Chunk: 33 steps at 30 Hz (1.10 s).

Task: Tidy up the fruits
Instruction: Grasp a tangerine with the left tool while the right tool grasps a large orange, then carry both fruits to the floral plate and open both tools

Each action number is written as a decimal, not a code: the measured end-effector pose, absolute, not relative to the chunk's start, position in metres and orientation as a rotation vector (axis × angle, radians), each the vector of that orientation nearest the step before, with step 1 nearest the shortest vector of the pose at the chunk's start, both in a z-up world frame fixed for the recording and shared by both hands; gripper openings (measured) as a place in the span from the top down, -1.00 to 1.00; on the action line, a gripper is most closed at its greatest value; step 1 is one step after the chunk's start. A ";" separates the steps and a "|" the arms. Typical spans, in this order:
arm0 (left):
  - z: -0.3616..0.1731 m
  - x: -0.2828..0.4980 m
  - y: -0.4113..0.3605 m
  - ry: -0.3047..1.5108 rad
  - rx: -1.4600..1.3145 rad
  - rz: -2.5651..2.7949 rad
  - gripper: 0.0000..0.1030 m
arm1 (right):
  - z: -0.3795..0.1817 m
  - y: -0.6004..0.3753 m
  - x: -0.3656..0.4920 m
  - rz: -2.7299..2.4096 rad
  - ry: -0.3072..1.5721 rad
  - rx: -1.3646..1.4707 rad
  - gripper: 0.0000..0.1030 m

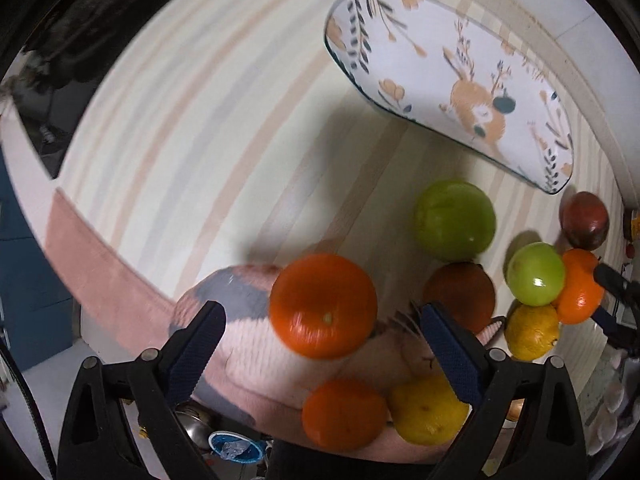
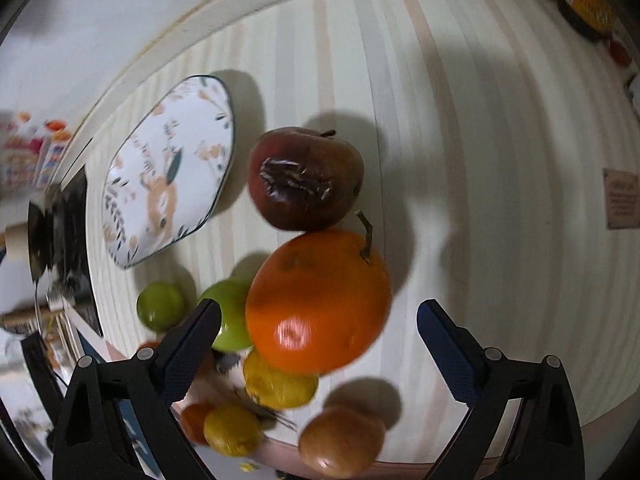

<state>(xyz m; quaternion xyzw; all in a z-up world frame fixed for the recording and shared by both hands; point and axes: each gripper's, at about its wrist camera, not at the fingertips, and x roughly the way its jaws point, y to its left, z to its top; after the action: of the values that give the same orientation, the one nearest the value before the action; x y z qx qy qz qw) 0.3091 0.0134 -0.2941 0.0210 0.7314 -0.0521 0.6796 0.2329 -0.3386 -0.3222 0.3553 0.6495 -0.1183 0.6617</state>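
We look down on a striped tablecloth (image 1: 224, 128) with an empty flowered tray (image 1: 448, 80) at its far side and the fruit scattered nearer us. Our left gripper (image 1: 322, 330) stands wide open, holding nothing — an orange (image 1: 323, 306) lies straight below, centred between its fingers. Our right gripper (image 2: 319, 322) is equally wide and empty, over a stemmed orange (image 2: 318, 300) that sits toward its left finger, a bruised apple (image 2: 306, 178) just beyond. Each hand has its own fruit nearest — the tray lies farther on.

Orange orange (image 1: 323, 306), green apple (image 1: 454, 220), floral-patterned plate (image 1: 448, 80), pastel-striped tablecloth (image 1: 200, 140).
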 end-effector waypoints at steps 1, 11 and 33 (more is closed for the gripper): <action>-0.299 0.311 0.011 1.652 0.063 -0.133 -0.94 | -0.327 -0.337 0.236 -0.275 1.476 0.811 -0.93; -0.317 0.307 0.005 1.669 0.142 -0.138 -0.22 | -0.353 -0.319 0.252 -0.243 1.559 0.796 -0.63; -0.312 0.292 -0.014 1.618 0.223 -0.135 -0.20 | -0.346 -0.279 0.214 -0.157 1.705 0.569 -0.64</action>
<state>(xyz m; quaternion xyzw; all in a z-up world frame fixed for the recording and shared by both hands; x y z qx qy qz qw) 0.2915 -0.0142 -0.3120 0.0994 0.7216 -0.0601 0.6825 0.2138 -0.2787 -0.3456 0.2473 0.7417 -0.0681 0.6198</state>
